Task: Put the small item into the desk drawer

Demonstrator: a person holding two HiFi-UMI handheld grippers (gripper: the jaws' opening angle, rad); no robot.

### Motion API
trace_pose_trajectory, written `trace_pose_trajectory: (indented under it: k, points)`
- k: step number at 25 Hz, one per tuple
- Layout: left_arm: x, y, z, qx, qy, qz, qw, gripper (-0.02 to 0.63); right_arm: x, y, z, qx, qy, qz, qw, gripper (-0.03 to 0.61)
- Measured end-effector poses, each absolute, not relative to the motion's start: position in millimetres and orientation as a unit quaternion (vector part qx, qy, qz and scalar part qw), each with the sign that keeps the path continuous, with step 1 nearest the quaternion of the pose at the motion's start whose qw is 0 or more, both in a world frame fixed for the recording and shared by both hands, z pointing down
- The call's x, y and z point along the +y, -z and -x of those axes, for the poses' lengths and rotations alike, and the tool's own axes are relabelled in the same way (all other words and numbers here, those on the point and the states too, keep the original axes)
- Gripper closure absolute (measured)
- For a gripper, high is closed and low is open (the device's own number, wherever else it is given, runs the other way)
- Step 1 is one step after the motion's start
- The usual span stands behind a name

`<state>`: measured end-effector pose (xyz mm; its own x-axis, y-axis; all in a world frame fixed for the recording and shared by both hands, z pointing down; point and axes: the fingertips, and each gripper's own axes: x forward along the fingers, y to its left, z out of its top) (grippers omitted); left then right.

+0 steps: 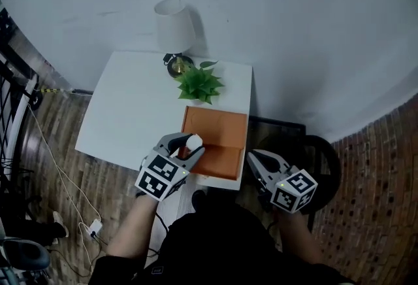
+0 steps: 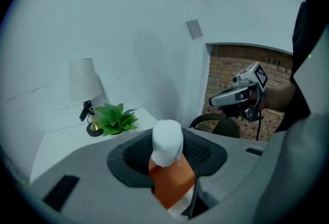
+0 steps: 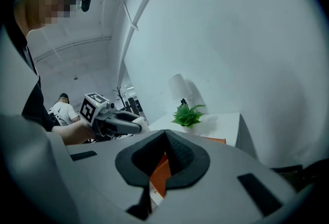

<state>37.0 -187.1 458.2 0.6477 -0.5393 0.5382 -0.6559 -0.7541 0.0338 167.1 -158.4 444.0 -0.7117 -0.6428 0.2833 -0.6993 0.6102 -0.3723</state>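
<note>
Left gripper (image 1: pixel 187 145) pinches a small white rounded item (image 2: pixel 167 142) over the open orange desk drawer (image 1: pixel 219 132); right gripper (image 3: pixel 165 136) has its fingers pressed together

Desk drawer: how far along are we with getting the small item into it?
Done: the drawer is pulled open, its orange inside showing. In hand: the left gripper holds the small white item above the open drawer. Still to do: lower it in, let go, probably push the drawer shut.
</note>
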Motion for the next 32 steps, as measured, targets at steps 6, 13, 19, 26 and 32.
trace_pose_trajectory:
  k: [6, 13, 19, 26, 32]
  points:
    - [-186.4, -484.5, -47.1, -0.316, -0.261, -0.903, 0.129, 0.436, -149.5, -469.5, -159.0, -0.887, -0.263, -0.37, 0.079, 0.575]
    - [-193.8, -508.4, -60.3, -0.332, -0.265, -0.893, 0.152, 0.436, -163.5, -486.7, -167.5, -0.892, -0.274, -0.348, 0.093, 0.575]
    - [-194.1, -547.7, -67.5, -0.33, -0.274, -0.885, 0.183, 0.436, -174.1, -528.1, -168.9, -0.881, -0.314, -0.343, 0.09, 0.575]
    - [-192.0, -578.1, -82.4, -0.316, -0.286, -0.883, 0.197, 0.436, -177.7, -547.0, -165.1, -0.876, -0.328, -0.34, 0.096, 0.575]
    - [-182.2, -601.0, -101.1, -0.294, -0.297, -0.886, 0.203, 0.436, -175.7, -545.5, -170.0, -0.874, -0.326, -0.347, 0.098, 0.575]
